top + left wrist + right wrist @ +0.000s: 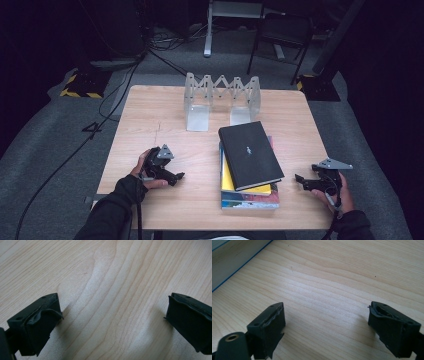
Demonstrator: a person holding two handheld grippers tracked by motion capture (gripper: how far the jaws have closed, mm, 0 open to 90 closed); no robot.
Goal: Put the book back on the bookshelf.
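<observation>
Books (248,170) lie stacked on the wooden table (160,120) in the high view, a black one uppermost and askew, at about five o'clock from the table's middle. At twelve o'clock stands a clear folding rack (221,97). The left gripper (175,176) rests at eight o'clock, the right gripper (300,180) at four o'clock, each apart from the stack.

Left gripper view: jaws spread wide over bare wood, nothing between them.

Right gripper view: jaws likewise wide and empty; a book's edge (229,260) lies at ten o'clock.
</observation>
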